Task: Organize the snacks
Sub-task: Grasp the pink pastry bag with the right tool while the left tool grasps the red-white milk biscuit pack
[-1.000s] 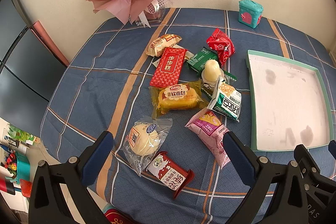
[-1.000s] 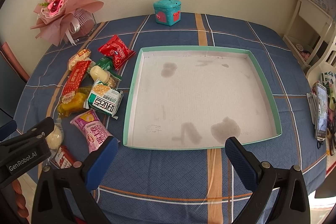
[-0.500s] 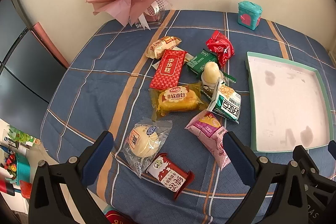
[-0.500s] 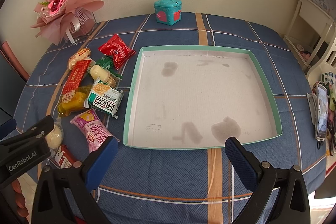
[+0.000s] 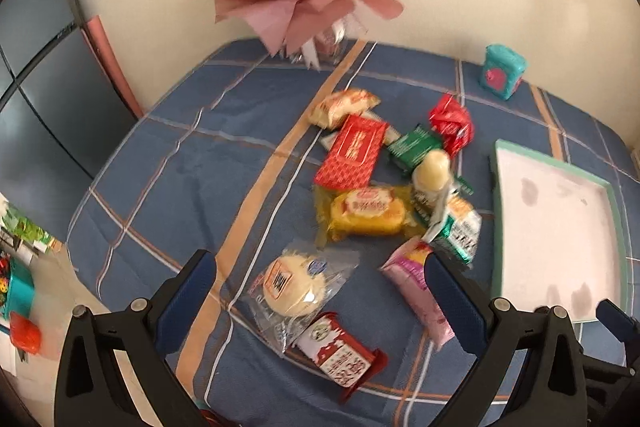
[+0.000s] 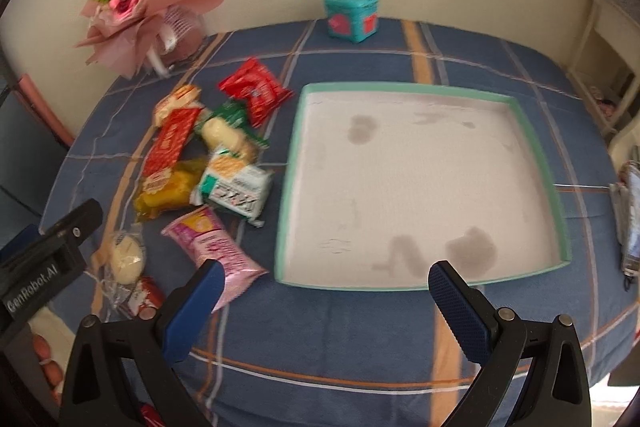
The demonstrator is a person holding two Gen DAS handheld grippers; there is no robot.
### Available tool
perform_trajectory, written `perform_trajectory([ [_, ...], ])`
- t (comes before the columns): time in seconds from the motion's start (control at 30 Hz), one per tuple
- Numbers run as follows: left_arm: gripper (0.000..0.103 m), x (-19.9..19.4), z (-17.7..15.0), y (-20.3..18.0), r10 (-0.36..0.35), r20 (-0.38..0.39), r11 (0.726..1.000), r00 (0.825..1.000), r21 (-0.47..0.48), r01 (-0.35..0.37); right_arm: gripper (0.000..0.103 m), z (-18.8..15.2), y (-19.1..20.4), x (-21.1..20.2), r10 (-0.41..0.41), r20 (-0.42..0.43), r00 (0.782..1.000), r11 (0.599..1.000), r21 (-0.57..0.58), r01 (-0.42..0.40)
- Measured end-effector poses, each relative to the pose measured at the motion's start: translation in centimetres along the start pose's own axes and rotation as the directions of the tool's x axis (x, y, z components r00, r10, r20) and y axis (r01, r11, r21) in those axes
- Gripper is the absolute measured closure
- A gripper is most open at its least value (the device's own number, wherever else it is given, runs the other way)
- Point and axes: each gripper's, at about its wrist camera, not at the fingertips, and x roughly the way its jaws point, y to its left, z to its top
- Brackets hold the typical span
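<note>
Both cameras have closed in on the snacks, left gripper (image 5: 320,271) and right gripper (image 6: 326,279) agape and empty, nearest bun packet (image 5: 294,285) at lower centre, probably soft and crinkly, best pinched across its middle.

Only one marking is cleanly legible — "GenRobot.AI" in white on the black body of the left gripper (image 6: 44,273), seen from the right wrist view. Print on the red flat packet (image 5: 352,153), yellow cake packet (image 5: 366,213) and green-white packet (image 6: 236,189) — blurred, unreadable.
</note>
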Motion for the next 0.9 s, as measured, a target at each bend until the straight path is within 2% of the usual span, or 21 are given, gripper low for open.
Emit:
perform_trajectory([
  [0.1,0.0,2.0,-0.4,1.0,0.012,-0.092,0.999,0.996,-0.044,-0.016,0.0,0.2,1.7,1.3,0.023,-0.021,1.0,0.999,-0.036,-0.024],
  [0.2,0.0,3.8,-0.9,2.5,0.026,-0.185,0.993,0.982,-0.109,-0.047,0.0,0.1,3.4,2.5,0.017,-0.025,1.0,0.996,-0.084,-0.019],
  [0.4,0.0,5.9,-2.2,4.1,0.004,-0.283,0.976,0.959,-0.206,-0.065,0.001,-0.1,5.2,4.0,0.02,-0.034,0.999,0.988,-0.155,-0.025],
  [0.53,0.001,7.0,-2.9,4.6,-0.039,-0.33,0.963,0.943,-0.264,-0.053,0.013,-0.3,6.5,5.3,0.028,-0.052,0.998,0.979,-0.2,-0.038],
  [0.83,0.014,9.2,-3.6,4.5,-0.133,-0.396,0.951,0.908,-0.31,0.004,0.035,-0.3,8.4,8.0,0.057,-0.106,0.993,0.962,-0.26,-0.083],
  [0.9,0.014,9.6,-3.7,4.5,-0.148,-0.408,0.948,0.901,-0.319,0.011,0.04,-0.4,8.6,8.7,0.055,-0.124,0.991,0.96,-0.267,-0.087],
])
